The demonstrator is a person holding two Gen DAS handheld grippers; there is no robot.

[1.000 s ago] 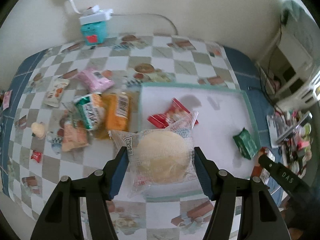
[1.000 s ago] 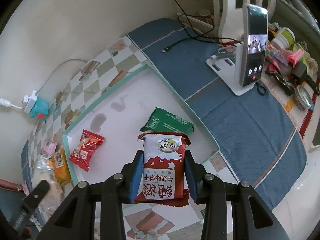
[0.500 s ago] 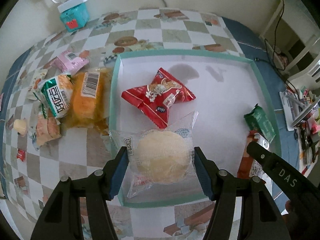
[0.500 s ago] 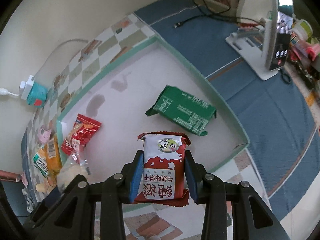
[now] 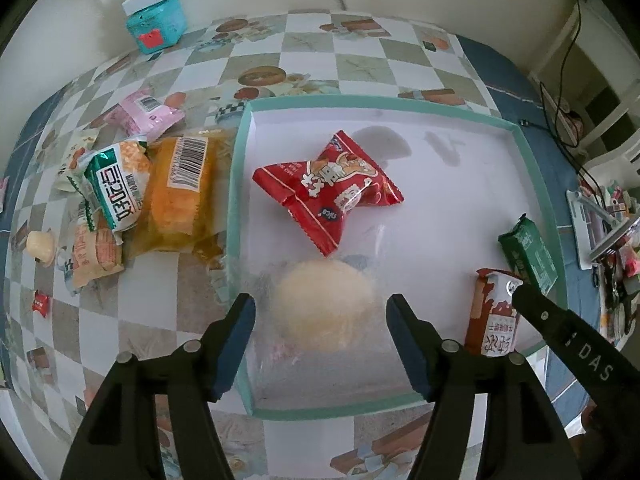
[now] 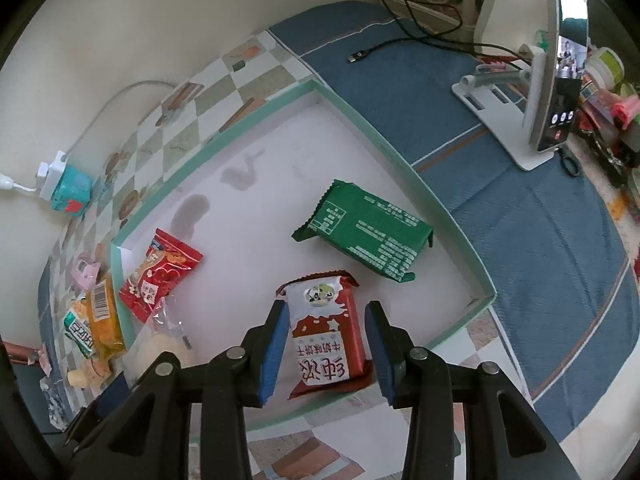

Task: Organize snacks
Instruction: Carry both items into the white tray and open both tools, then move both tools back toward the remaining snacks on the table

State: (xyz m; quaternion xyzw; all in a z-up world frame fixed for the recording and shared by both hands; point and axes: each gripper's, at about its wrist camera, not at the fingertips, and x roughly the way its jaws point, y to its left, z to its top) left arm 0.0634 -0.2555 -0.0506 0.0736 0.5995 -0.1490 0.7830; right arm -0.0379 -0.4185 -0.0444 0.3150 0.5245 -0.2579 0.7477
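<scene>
A white tray with a teal rim (image 5: 236,200) (image 6: 400,152) lies on the checked tablecloth. Inside it are a red snack packet (image 5: 328,188) (image 6: 156,276) and a green packet (image 5: 528,256) (image 6: 368,232). My left gripper (image 5: 320,320) hovers over the tray's near left corner, its jaws opening. The round pale cake in clear wrap (image 5: 324,312) (image 6: 160,348) is blurred between them, free of the pads. My right gripper (image 6: 326,320) is over the near right part. The red-and-white biscuit packet (image 6: 326,332) (image 5: 494,320) stands between its pads with thin gaps on both sides.
Loose snacks lie left of the tray: an orange pack (image 5: 180,188), a green-and-white pack (image 5: 116,188), a pink one (image 5: 144,114) and small pieces. A teal box with a power strip (image 5: 156,28) stands by the wall. A phone on a stand (image 6: 556,92) and a cable lie on the blue cloth at the right.
Both grippers came down over the tray. The cake has come loose from the left pads. The biscuit packet has slipped lower between the right pads and looks smaller.
</scene>
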